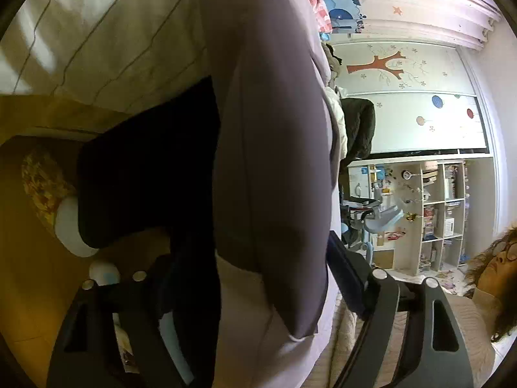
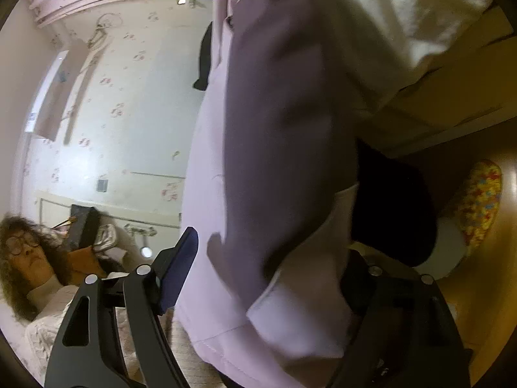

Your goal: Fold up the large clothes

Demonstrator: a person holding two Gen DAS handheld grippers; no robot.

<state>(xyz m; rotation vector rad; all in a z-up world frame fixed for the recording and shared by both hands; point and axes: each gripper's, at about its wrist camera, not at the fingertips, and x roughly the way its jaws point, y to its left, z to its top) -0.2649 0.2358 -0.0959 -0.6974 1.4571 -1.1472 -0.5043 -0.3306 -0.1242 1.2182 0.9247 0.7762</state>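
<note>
Gaping wide, left gripper [image 1: 255, 278] and right gripper [image 2: 268, 258] straddle the lilac garment [image 1: 274, 148], pads not pressing; its length runs twelve to six.

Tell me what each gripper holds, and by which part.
Nothing looks gripped: the lilac garment hangs loose between the wide-open jaws of the left gripper and the right gripper.

Both views are round fisheye pictures ringed by a black border, with straight lines bowing hard toward the edges. Daylight falls soft and bright on the white wardrobe [image 1: 404, 97] and the pale wall [image 2: 122, 113] — the far side of each view sits in a dim yellow cast. The lilac garment [image 1: 271, 161], very close to the lens, is smeared with motion blur and shaded grey down its folds — the room behind stays sharper.
</note>
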